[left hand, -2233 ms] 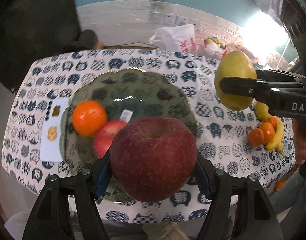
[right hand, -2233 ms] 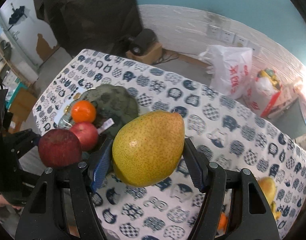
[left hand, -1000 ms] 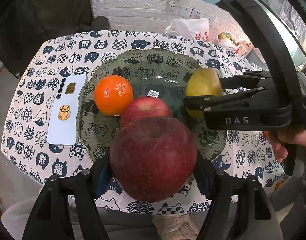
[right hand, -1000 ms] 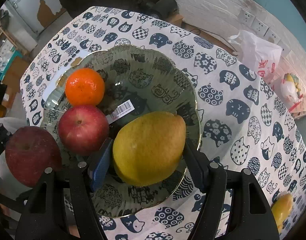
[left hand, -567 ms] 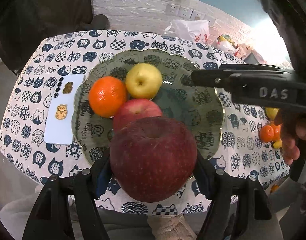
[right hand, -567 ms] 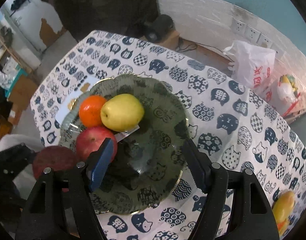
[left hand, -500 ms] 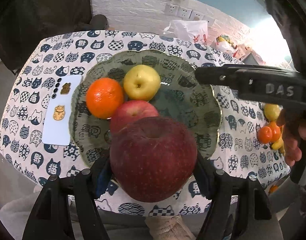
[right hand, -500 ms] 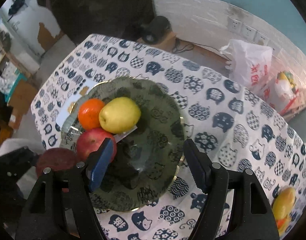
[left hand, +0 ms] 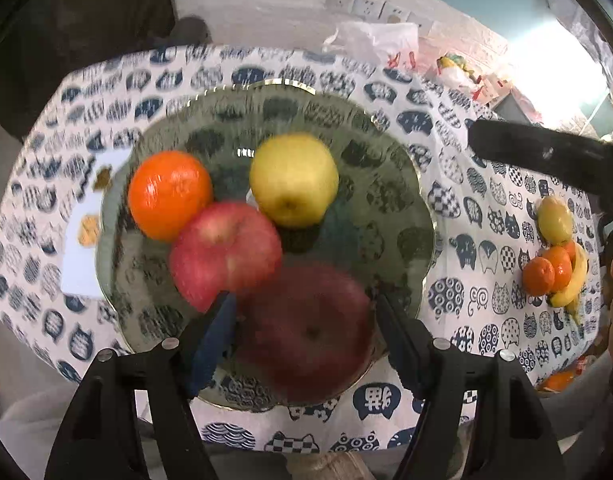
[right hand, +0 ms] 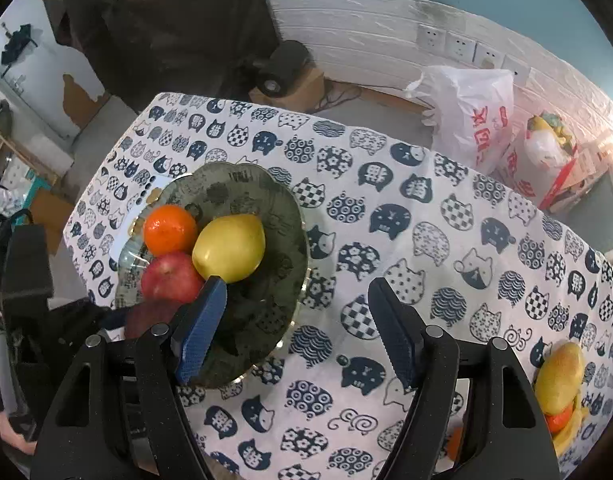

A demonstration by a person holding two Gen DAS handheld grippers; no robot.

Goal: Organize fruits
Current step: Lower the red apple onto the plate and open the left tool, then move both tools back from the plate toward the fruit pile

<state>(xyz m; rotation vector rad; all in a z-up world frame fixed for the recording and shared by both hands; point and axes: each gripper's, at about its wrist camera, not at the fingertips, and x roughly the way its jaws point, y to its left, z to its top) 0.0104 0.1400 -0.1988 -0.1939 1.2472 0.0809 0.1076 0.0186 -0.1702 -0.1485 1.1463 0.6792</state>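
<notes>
Left hand-held gripper (left hand: 306,316) sits over the plate (left hand: 402,184), jaws spread wider than the dark apple (left hand: 306,332), which looks blurred, apparently loose at six o'clock. Orange (left hand: 169,194) at ten, red apple (left hand: 225,252) beside it, pear (left hand: 293,179) at centre. Best back out straight, no nudging. Right hand-held gripper (right hand: 298,324) is wide, empty; more fruit (right hand: 558,380) waits at four o'clock on the table (right hand: 426,216).

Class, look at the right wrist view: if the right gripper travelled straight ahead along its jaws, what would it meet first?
Probably the cat-print tablecloth. The right gripper is open and empty, and only bare cloth shows between its jaws; the glass plate with the pear lies off to the left. Depth is uncertain.
</notes>
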